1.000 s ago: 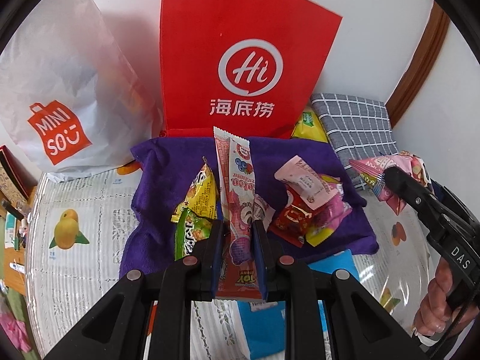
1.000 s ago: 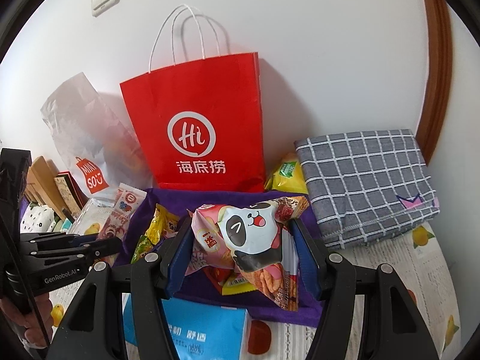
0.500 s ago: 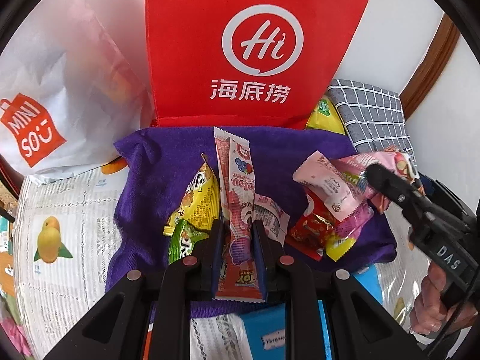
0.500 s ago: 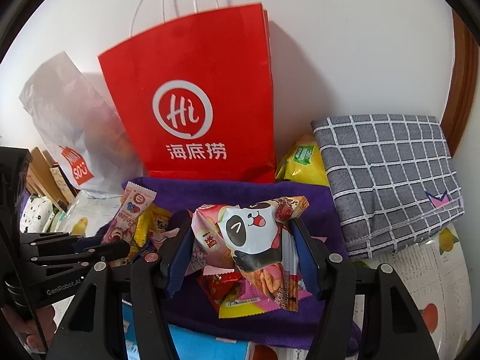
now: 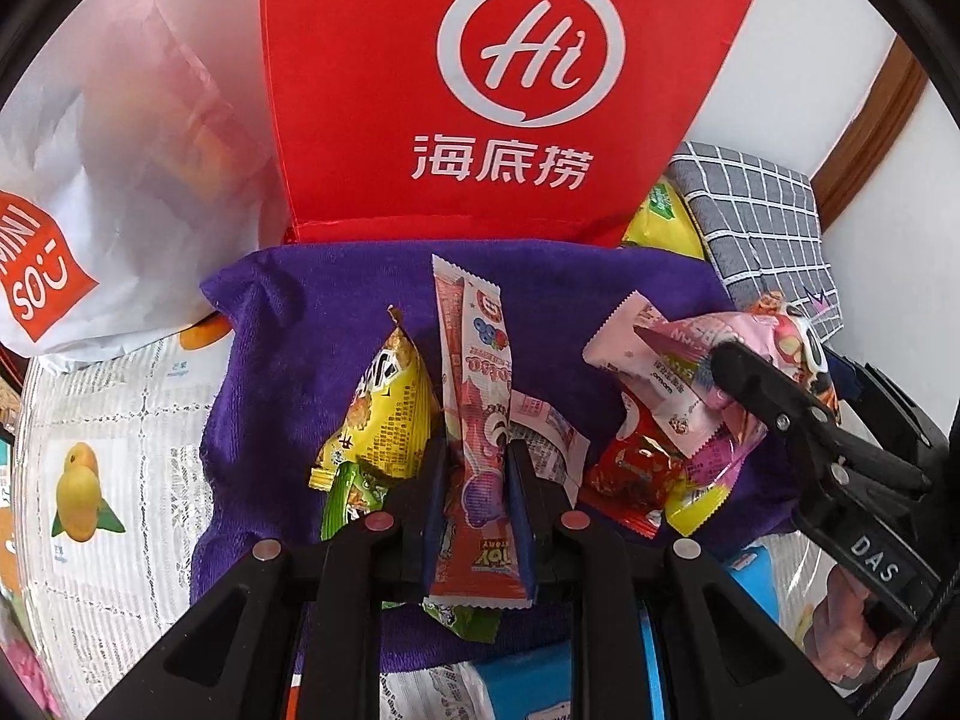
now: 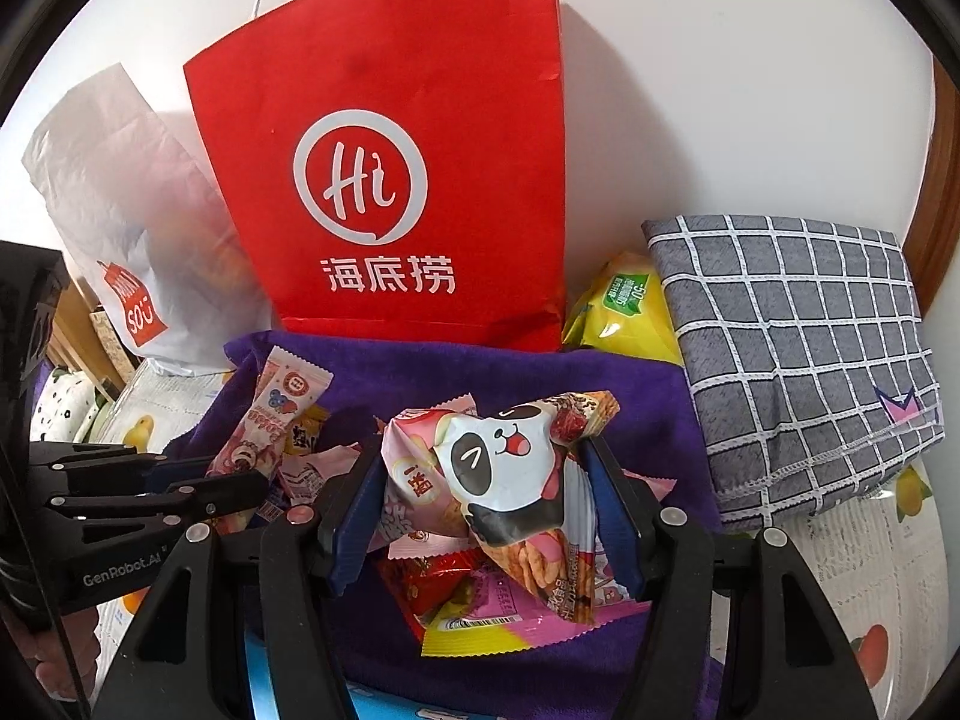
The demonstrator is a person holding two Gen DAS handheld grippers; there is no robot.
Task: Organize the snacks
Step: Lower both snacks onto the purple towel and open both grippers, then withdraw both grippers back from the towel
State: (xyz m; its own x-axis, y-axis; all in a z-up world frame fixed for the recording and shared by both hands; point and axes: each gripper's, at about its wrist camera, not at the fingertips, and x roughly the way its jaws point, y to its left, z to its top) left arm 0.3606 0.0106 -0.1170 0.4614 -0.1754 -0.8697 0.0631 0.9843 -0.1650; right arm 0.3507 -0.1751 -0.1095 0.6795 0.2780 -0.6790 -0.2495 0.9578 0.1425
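Note:
My left gripper (image 5: 477, 468) is shut on a long pink stick snack (image 5: 474, 384), held above the purple towel (image 5: 336, 300); the stick also shows in the right wrist view (image 6: 270, 420). My right gripper (image 6: 486, 480) is shut on a pink panda snack bag (image 6: 510, 468), held over the towel (image 6: 648, 396); it shows at the right in the left wrist view (image 5: 750, 336). A red "Hi" paper bag (image 5: 498, 90) stands upright behind the towel (image 6: 390, 180). Yellow (image 5: 384, 414), green (image 5: 348, 498) and red (image 5: 636, 474) packets lie on the towel.
A white Miniso bag (image 5: 90, 180) stands at the left. A grey checked folded cloth (image 6: 798, 348) lies at the right, a yellow packet (image 6: 624, 312) beside it. A blue box (image 5: 528, 684) lies at the towel's near edge. The tablecloth (image 5: 102, 456) has fruit prints.
Both grippers have moved forward toward the red bag with their snacks still held; the bag looms larger in both views.

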